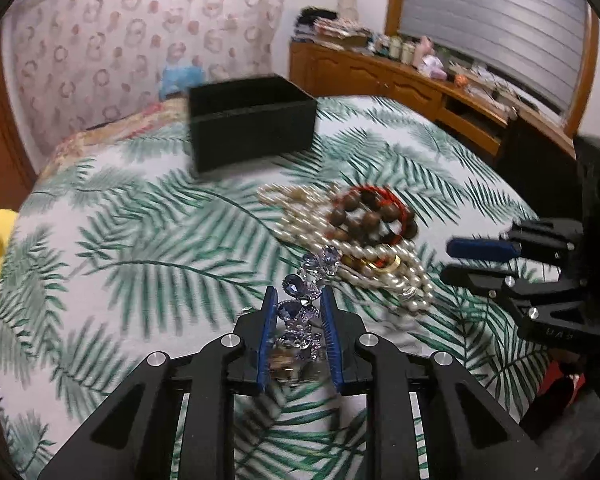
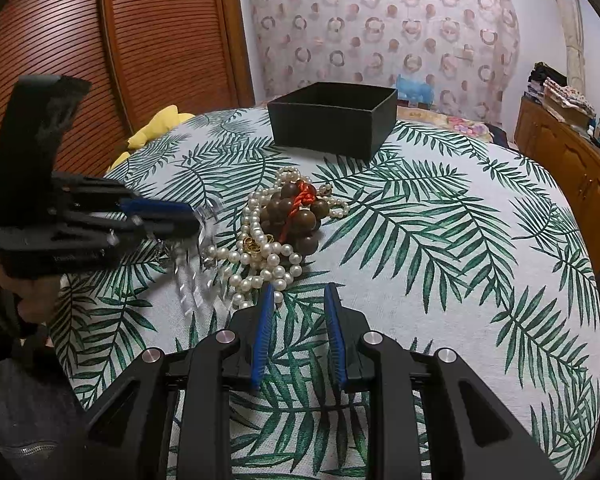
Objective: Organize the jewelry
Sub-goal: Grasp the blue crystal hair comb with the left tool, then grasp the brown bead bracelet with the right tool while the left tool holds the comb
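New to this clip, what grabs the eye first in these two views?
The tangle of white pearl strands and brown wooden beads with a red cord, heaped mid-bed on the green palm-leaf bedspread. Next, the blue and clear crystal necklace between the left gripper's blue pads. Behind the pile stands an open black rectangular box; the right gripper hovers open and empty.

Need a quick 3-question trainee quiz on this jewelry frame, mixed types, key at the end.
1. True or false: the left gripper holds a blue crystal necklace.
2. What lies atop the pearl necklace: A) wooden bead bracelet B) watch C) comb
3. Fill in: the right gripper is ____, holding nothing.

Key: 1 true; 2 A; 3 open. The black box sits behind the pile, on the palm-leaf bedspread.
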`<move>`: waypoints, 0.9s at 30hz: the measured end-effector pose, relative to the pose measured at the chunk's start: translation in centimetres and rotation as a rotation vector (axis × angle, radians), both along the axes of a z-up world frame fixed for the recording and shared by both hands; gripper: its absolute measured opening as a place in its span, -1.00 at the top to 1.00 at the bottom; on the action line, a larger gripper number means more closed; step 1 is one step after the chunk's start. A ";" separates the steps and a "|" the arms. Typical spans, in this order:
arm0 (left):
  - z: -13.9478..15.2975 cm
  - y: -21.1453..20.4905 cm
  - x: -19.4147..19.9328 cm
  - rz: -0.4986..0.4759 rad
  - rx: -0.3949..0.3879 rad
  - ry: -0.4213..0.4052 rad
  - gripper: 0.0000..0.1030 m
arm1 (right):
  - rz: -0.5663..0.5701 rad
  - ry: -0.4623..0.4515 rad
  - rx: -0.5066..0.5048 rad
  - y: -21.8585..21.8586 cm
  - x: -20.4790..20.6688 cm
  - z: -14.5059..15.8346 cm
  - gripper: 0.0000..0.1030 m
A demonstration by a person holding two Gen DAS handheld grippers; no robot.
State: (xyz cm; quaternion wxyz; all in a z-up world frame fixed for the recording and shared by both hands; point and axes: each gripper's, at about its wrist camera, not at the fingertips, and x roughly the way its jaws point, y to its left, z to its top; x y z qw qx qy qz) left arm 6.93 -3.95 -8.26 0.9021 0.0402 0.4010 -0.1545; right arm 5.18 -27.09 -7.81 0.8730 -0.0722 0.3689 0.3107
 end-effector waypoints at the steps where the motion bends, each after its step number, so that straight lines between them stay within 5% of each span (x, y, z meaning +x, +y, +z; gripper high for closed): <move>1: 0.4 0.4 -0.1 0.019 -0.005 -0.014 0.60 | 0.001 -0.001 -0.003 0.0 0.0 0.0 0.46; 20: 2.5 6.2 1.5 0.204 -0.099 -0.097 0.60 | -0.002 -0.014 -0.019 0.0 0.1 0.3 0.46; 27: -0.3 8.1 3.5 0.301 -0.005 -0.028 0.60 | 0.000 -0.011 -0.024 0.0 0.2 0.3 0.46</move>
